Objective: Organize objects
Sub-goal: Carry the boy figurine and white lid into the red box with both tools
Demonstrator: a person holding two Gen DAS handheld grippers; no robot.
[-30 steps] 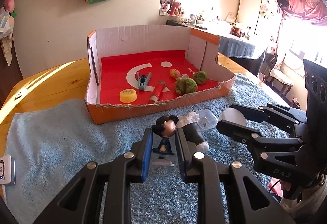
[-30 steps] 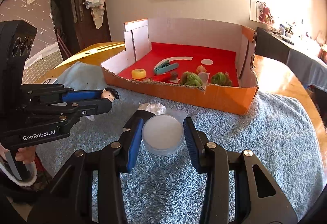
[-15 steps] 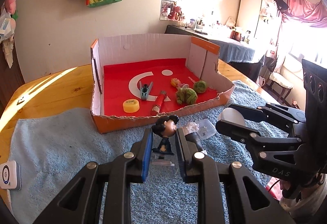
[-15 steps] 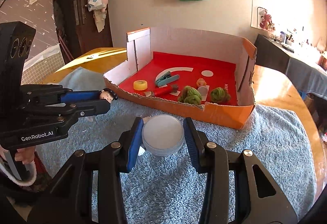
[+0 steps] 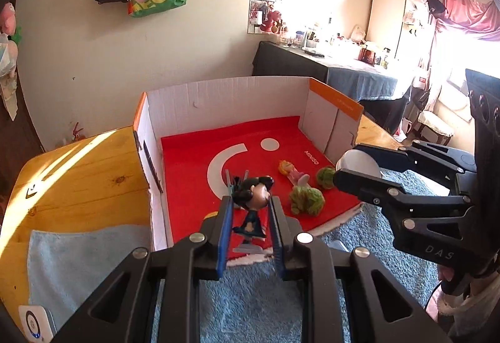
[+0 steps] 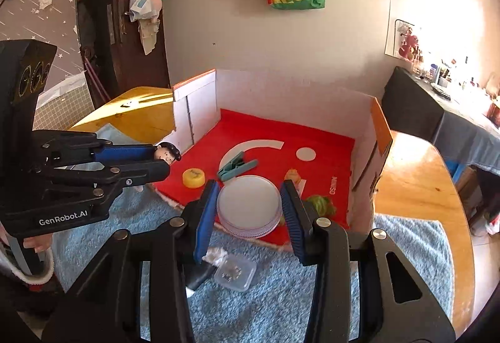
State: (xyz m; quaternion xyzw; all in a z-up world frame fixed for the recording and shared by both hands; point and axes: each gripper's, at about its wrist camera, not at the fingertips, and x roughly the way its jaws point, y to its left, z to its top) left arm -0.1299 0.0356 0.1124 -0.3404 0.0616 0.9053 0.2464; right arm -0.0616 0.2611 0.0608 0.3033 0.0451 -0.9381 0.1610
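My left gripper (image 5: 250,211) is shut on a small black-haired figurine (image 5: 253,202) and holds it above the front edge of the open cardboard box (image 5: 225,99) with a red floor. My right gripper (image 6: 249,202) is shut on a round white lidded container (image 6: 249,204) and holds it over the box's front edge. The left gripper and figurine (image 6: 167,152) also show in the right wrist view; the right gripper (image 5: 359,171) shows in the left wrist view.
Inside the box lie a yellow cap (image 6: 193,176), a teal clip (image 6: 237,168), green yarn balls (image 5: 306,200) and a small doll (image 5: 292,171). On the blue towel (image 6: 312,296) lie a clear square case (image 6: 235,272) and a white-black item (image 6: 203,264). A wooden table (image 5: 78,180) lies beneath.
Both grippers have risen and moved forward toward the box, carrying the figurine and the round container from over the towel to above the box's front edge.
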